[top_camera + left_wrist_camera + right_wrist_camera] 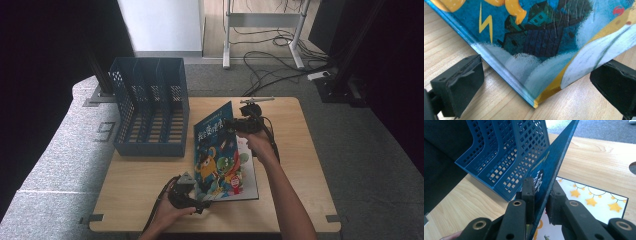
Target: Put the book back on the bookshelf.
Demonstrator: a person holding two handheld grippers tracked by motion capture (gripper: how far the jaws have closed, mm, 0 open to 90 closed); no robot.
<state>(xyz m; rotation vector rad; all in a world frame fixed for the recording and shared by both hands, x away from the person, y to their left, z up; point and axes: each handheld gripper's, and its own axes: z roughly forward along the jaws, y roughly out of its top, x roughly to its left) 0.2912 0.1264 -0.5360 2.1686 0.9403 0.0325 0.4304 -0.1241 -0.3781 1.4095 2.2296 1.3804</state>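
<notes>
My left gripper (pixel 202 204) sits wide open at the picture book's (pixel 220 160) near corner on the table (pixel 300 165). My right fingers (pixel 527 192) pinch the raised cover; I'd lift it steadily toward the blue file rack (pixel 150 107).

A file rack (pixel 150 107) stood on the table (pixel 300 165) in the upper left of the high view, with a book (pixel 220 155) just to its right at mid-frame. The right gripper (pixel 235 124) sat at the book's raised cover near the upper edge, above centre. The left gripper (pixel 197 200) lay at the book's lower left corner, low in the frame.
</notes>
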